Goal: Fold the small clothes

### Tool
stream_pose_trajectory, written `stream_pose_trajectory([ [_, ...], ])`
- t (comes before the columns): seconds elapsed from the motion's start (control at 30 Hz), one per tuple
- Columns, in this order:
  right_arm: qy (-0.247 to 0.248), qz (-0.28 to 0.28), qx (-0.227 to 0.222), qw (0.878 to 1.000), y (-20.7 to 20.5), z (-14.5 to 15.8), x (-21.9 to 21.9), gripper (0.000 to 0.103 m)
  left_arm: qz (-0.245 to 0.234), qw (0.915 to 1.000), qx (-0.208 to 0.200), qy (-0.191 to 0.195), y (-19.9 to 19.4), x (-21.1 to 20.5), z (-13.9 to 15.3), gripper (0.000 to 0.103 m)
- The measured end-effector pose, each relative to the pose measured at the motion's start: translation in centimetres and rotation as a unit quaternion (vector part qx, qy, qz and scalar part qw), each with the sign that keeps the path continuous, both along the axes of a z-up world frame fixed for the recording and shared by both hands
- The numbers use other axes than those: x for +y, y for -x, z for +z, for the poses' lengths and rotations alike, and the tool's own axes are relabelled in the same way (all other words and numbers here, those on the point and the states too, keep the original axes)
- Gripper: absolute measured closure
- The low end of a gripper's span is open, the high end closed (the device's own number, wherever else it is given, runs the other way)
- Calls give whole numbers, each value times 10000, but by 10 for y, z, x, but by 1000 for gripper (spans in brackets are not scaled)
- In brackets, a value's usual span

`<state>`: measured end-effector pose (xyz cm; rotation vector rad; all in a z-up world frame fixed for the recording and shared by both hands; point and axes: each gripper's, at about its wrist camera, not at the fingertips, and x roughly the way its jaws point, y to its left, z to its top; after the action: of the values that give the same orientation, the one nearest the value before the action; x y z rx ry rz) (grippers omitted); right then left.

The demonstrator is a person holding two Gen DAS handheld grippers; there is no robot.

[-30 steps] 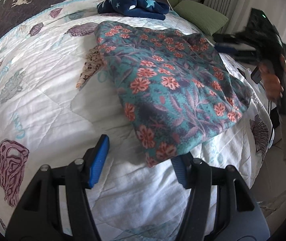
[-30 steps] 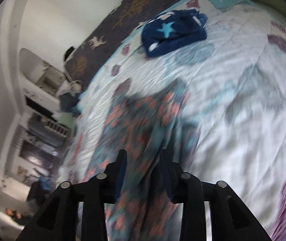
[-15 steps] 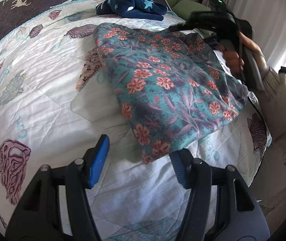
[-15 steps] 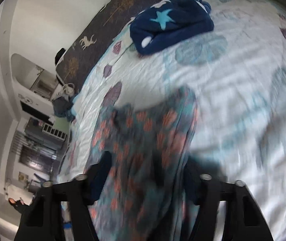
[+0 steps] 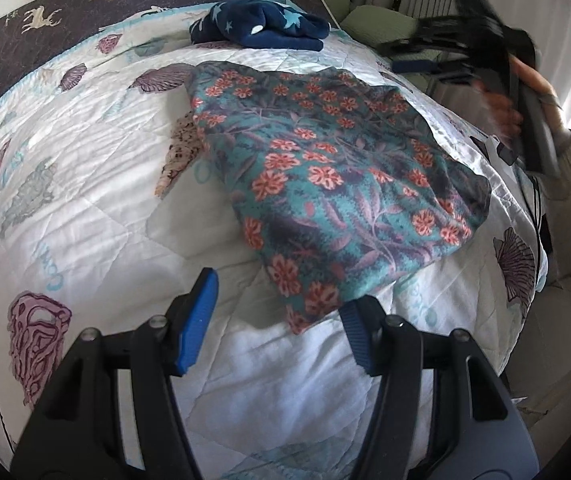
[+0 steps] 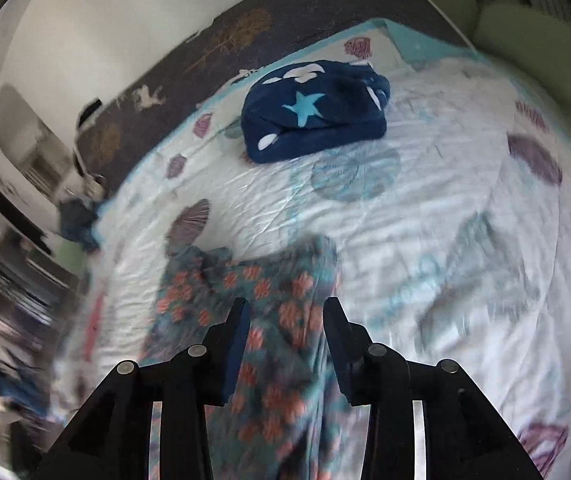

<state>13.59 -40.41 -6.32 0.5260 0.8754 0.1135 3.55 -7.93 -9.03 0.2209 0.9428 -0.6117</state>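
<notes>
A: Going left to right, what is hard to read?

B: In the right wrist view the far left, with shelves and dark clutter, is smeared by blur. A speckled beige patch [image 5: 179, 152] pokes out from under the left edge of the floral garment [image 5: 337, 184]; I cannot tell what it is. At the far right of the left wrist view the right gripper [image 5: 425, 56] and the hand [image 5: 503, 110] holding it are blurred, and the hand is partly hidden behind the handle.

A: How does the garment look?

B: Teal fabric with coral flowers and purple leaves, folded into a rough rectangle on the white shell-print quilt [image 5: 85, 208]. Its right edge looks thick and layered. Farther back lies 1 folded navy star-print fleece [image 5: 261, 28], well apart from it, and beyond that a green cushion [image 5: 381, 26].

A: And against the jaws?

B: The left gripper [image 5: 281, 324] stands wide open with nothing in it; the garment's near corner lies between its 2 blue pads, closer to the right one, and no pad presses on it. The right gripper's jaws have just been opening. They stand partly apart, the floral fabric runs beneath the gap, and neither finger is closed on it.
</notes>
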Motion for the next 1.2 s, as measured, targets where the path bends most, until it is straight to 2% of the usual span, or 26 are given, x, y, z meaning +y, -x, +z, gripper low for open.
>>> stream_pose_trajectory([
  [0.17, -849, 735, 226, 9934, 50, -14, 9, 64, -77, 9998, -169, -36, 2, -2, 4, 42],
  [0.27, -1173, 931, 641, 9866, 66, -39, 21, 56, -59, 9998, -174, -41, 1, -3, 2, 42],
  [0.33, -1064, 857, 867, 9868, 59, -53, 25, 56, 11, 9999, -101, -50, -1, -3, 0, 42],
  [0.37, -1186, 803, 893, 9856, 53, -59, 25, 56, 42, 10000, -71, -50, -1, -4, -1, 42],
  [0.43, -1364, 730, 758, 9851, 37, -60, 22, 54, 69, 10000, -40, -42, -1, -4, -3, 42],
  [0.53, -1409, 551, 505, 9872, 5, -56, 18, 54, 104, 9999, -59, -72, 1, -5, -3, 42],
  [0.63, -1438, 509, 432, 9873, -26, -55, 20, 55, 119, 9999, -59, -83, 2, -4, -2, 42],
  [0.7, -1293, 394, 449, 9898, -37, -55, 23, 61, 126, 9999, -59, -100, 2, -4, -3, 42],
  [0.77, -1202, 311, 393, 9915, -44, -53, 24, 75, 120, 9999, -39, -98, 0, -5, -3, 42],
  [0.83, -1118, 185, 362, 9929, -50, -52, 22, 98, 110, 9999, -28, -66, -1, -5, -2, 43],
  [0.87, -1076, 131, 334, 9935, -51, -51, 21, 99, 102, 9999, -32, -43, -2, -5, -2, 44],
  [0.93, -848, 2, 220, 9962, -50, -43, 19, 100, 45, 10000, -22, 35, -2, -5, 0, 58],
  [1.0, -561, -74, 21, 9984, -46, -28, 16, 100, -49, 9999, -13, 94, 1, -7, 1, 64],
  [1.13, -430, 85, -270, 9987, -49, -4, 10, 101, -185, 9991, -340, -169, 9, -15, 3, 65],
  [1.2, -375, 153, -280, 9988, -57, 3, 12, 101, -209, 9991, -359, -117, 10, -18, 5, 65],
])
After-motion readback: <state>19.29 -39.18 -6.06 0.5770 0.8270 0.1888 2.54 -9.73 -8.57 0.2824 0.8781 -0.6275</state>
